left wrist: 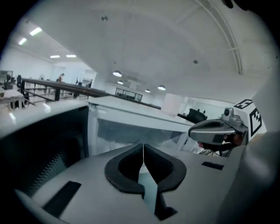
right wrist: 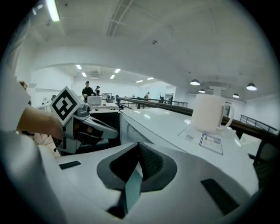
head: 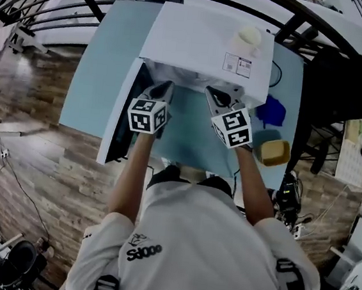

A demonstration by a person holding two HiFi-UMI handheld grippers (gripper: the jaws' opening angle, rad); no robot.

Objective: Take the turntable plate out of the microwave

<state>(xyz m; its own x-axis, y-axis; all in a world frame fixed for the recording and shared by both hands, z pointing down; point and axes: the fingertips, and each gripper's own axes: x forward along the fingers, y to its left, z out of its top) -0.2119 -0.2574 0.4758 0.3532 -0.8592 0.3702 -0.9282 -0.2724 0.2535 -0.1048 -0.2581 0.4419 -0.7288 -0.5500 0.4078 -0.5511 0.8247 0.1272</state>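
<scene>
The person in the white shirt stood close against the near edge of the pale blue table, with a gripper in each hand. The left gripper and the right gripper sat side by side, near each other, both aimed at the mouth of the white box-shaped microwave. Both pairs of jaws were pressed together, and there was nothing between them.

The microwave's open door hung out to the left, just beside the left gripper. Off to the right on the table lay a yellow tub and, a little farther off, a crumpled blue thing.

I could not see the turntable plate. From above, the microwave's top hid the cavity, and looking along the left gripper I made out only a pale blur inside. I took it the plate was still in there, not yet touched.

Farther back, a white mug stood on top of the microwave, towards its right.

Several things looked risky from here:
- With the jaws shut, neither gripper could take the plate's rim, and pushing in like that would only shove it back.
- If the plate were pinched on one side alone, it might tilt and slip out.
- A lifted plate could catch the lip of the opening or the door on the left.
- A hard knock might jolt the mug above.
</scene>
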